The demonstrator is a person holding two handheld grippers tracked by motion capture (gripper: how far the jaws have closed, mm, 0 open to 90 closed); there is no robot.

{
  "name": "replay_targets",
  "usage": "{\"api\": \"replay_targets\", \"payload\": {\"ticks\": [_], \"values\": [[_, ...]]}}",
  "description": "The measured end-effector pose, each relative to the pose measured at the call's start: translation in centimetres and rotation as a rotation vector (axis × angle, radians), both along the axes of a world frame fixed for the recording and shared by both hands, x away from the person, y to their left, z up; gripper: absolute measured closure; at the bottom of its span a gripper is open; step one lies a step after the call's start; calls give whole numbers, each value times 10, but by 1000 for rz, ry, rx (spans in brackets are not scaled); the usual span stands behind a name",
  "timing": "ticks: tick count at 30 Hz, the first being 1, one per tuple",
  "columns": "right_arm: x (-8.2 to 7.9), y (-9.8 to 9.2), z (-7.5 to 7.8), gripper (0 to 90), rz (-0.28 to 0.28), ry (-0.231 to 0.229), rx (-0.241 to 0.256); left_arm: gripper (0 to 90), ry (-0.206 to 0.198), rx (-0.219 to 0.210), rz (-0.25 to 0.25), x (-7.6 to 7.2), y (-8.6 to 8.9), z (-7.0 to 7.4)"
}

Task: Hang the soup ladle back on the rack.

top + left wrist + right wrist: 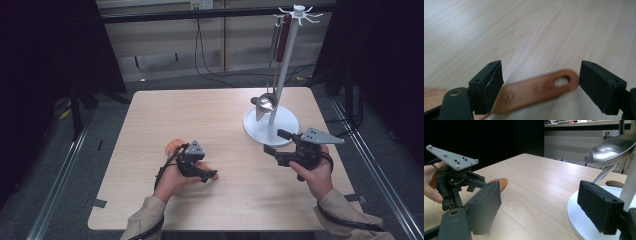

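A research lab is hosting this recording: black curtains [50, 45] are enclosing a bare wooden table [220, 115], metal rails [60, 175] are running along the grey floor, cables [210, 70] are trailing by the wall, and a person is wearing camera-fitted grippers [192, 162].

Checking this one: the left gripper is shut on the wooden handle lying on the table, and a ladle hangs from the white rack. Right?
Not quite. The left gripper is open: in the left gripper view its fingers stand apart on either side of the wooden handle, not clamped on it. The handle does lie on the table, and the ladle hangs from the white rack.
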State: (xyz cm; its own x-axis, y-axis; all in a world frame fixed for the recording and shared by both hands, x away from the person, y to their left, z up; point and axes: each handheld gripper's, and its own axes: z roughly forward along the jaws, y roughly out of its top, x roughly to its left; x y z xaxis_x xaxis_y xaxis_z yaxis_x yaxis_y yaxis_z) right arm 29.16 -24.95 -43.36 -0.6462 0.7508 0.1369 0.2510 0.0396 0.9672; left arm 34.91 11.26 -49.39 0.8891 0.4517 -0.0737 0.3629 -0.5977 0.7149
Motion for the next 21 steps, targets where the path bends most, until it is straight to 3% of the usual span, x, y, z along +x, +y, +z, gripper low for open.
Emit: {"api": "replay_targets", "payload": {"ticks": [1, 2, 4, 6, 11, 13, 14, 15, 16, 18, 19, 20, 21], "values": [[0, 0, 0, 192, 0, 3, 3, 188, -4, 22, -25, -1, 2, -3], [0, 0, 0, 191, 0, 2, 2, 168, -23, 5, -40, -2, 3, -5], [0, 1, 1, 191, 3, -1, 1, 168, -55, 37, -62, -4, 2, -5], [0, 2, 2, 191, 3, -5, 3, 191, -87, 105, -85, -7, -2, -3], [-1, 2, 2, 191, 8, -6, 1, 204, -109, 138, -70, -12, -11, -3], [-1, 2, 1, 191, 6, -5, -2, 218, -116, 128, -72, -13, -13, -3], [-1, 2, 1, 191, 4, -4, -1, 273, -134, 119, -84, -15, -15, -3], [-1, 1, 2, 191, 1, 0, -1, 324, -136, 125, -86, -16, -17, -2], [-1, 1, 2, 191, -1, 1, 3, 346, -128, 105, -71, -15, -19, -3], [0, 1, 2, 191, -3, -2, 0, 424, -81, 53, -47, -13, -21, -1], [0, 1, 2, 191, -2, -1, 3, 494, -41, 1, -16, -11, -23, -2], [0, 0, 2, 191, -2, 1, 6, 575, -37, -11, 3, -9, -25, -3], [0, 1, 2, 191, -3, 1, 8, 587, -6, -31, 19, -6, -26, -5]]}}
